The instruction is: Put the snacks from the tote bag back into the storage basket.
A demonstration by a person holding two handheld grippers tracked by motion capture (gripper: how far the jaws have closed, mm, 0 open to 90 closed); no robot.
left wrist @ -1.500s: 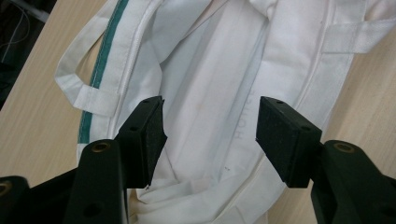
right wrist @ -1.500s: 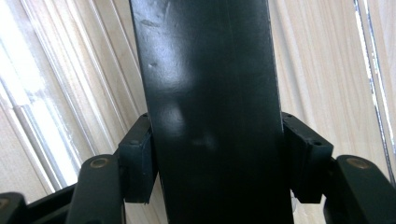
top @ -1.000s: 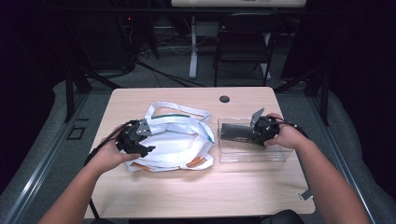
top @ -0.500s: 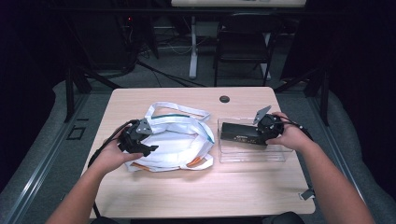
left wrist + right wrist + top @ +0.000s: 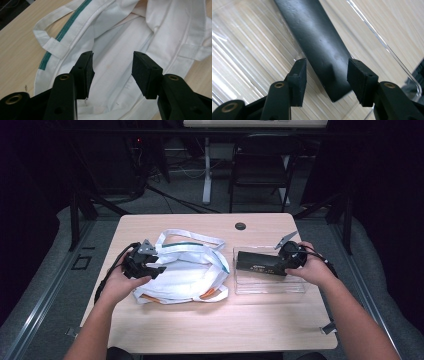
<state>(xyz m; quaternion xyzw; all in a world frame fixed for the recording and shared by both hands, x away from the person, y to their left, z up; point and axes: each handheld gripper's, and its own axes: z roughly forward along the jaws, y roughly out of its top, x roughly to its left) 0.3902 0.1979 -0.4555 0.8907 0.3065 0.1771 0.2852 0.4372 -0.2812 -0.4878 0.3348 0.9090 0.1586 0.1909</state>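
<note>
Spanning the picture, the wooden table carries a white tote bag toward its left edge and a clear plastic tray toward its right edge. Inside the tray lies a long black box. The left gripper hovers with jaws apart over the bag's mouth, holding nothing. The right gripper has its jaws spread either side of the box's near end, not yet clamped. Closing so near the tip risks the smooth box pivoting or slipping out, and the light tray could slide along.
</note>
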